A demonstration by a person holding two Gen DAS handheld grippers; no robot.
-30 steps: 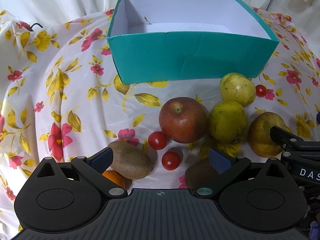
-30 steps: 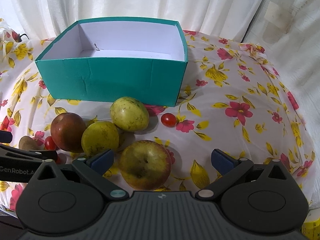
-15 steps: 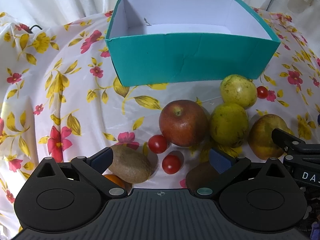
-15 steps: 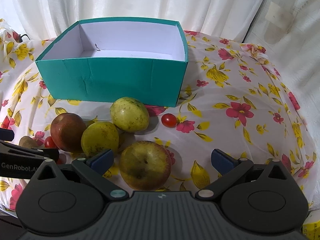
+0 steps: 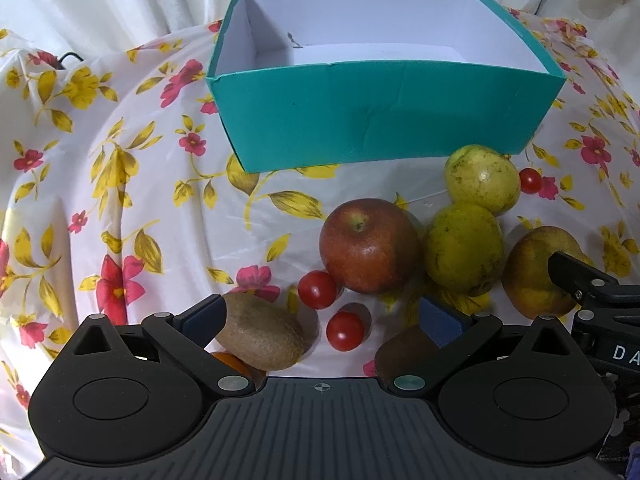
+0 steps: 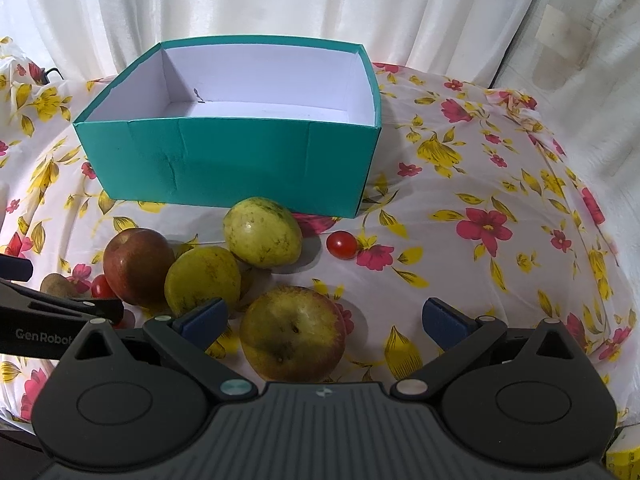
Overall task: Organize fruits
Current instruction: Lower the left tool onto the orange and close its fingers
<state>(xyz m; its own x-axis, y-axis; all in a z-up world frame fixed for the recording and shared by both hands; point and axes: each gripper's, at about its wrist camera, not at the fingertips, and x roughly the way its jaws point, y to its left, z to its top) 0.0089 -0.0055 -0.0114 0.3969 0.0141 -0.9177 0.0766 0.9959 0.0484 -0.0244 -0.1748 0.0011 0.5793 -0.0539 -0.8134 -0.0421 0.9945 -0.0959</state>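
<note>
An empty teal box stands at the back of the flowered table; it also shows in the right wrist view. In front lie a red apple, two green guavas, a yellow-red apple, a kiwi, a second kiwi, an orange and cherry tomatoes. My left gripper is open with the kiwi by its left finger. My right gripper is open around the yellow-red apple, not touching it.
Another cherry tomato lies right of the far guava. White curtains hang behind the table. The flowered cloth stretches to the right of the fruit. A black cable end lies at the far left.
Both grippers have drawn back and risen slightly, so the fruit and box sit a little lower in view. Nothing was grasped or moved.
</note>
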